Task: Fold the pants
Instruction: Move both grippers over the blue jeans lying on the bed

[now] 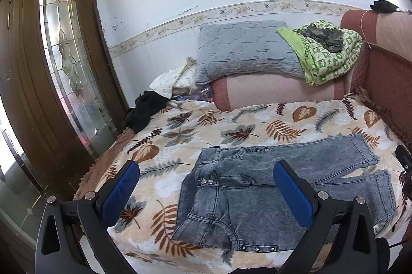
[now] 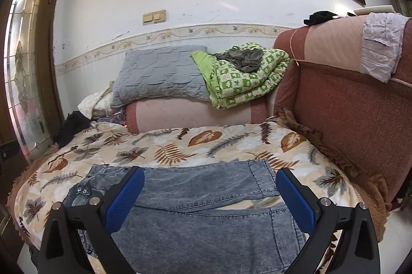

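Left claw (image 1: pixel 206 193): jaws spread wide, blue pads (image 1: pixel 119 193) facing inward, nothing between them. Right claw (image 2: pixel 209 199): same wide spread, blue pads (image 2: pixel 296 200) empty, pointing forward, level.

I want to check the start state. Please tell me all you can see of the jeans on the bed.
The jeans are grey-blue, acid-washed denim with metal snaps at the waist and pocket edges. They lie flat and unfolded on the leaf-print blanket, waistband to the left, both legs stretching right, slightly apart. Neither gripper touches them.
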Action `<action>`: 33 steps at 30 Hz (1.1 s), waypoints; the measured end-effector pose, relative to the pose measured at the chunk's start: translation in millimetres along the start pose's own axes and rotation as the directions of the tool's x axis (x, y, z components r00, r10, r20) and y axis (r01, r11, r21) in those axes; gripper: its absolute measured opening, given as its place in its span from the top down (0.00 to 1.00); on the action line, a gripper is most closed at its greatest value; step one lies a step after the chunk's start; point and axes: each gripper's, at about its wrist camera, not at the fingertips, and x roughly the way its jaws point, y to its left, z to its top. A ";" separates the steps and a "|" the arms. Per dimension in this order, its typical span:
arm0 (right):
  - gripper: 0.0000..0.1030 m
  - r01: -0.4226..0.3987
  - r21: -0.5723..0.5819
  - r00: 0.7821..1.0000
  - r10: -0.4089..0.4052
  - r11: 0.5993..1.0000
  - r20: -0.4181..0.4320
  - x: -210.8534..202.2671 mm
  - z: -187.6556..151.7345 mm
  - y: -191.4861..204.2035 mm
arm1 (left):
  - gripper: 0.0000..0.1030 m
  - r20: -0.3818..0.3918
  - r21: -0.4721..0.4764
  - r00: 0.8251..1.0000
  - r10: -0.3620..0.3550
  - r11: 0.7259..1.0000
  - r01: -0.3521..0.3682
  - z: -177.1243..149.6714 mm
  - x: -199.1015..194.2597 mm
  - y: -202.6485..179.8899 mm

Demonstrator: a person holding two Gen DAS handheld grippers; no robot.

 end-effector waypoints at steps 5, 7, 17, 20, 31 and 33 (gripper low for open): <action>0.00 -0.003 -0.004 1.000 0.003 1.000 0.016 -5.6 2.2 0.5 | 0.00 0.011 0.019 0.999 0.030 0.999 -0.030 5.2 -7.6 -7.2; 0.00 0.007 -0.008 1.000 -0.006 1.000 0.030 -8.3 5.0 -3.9 | 0.00 0.016 0.027 0.999 0.038 0.999 -0.039 8.2 -11.3 -10.9; 0.00 0.030 -0.039 0.999 -0.029 0.999 0.038 12.1 64.4 0.1 | 0.00 0.021 0.022 0.999 0.050 0.999 -0.050 28.1 5.7 -24.5; 0.00 0.032 -0.037 0.999 -0.031 0.999 0.026 20.9 68.1 5.9 | 0.00 0.005 0.014 0.999 0.043 0.999 -0.043 33.4 27.0 -26.8; 0.00 0.040 -0.068 0.997 -0.045 0.997 -0.069 98.1 51.8 13.1 | 0.00 -0.069 -0.027 0.998 0.013 1.000 -0.015 51.1 126.8 -53.9; 0.00 0.040 -0.065 0.995 -0.045 0.997 -0.084 115.6 56.2 10.1 | 0.00 -0.082 -0.033 0.997 0.007 0.999 -0.009 53.5 143.1 -60.1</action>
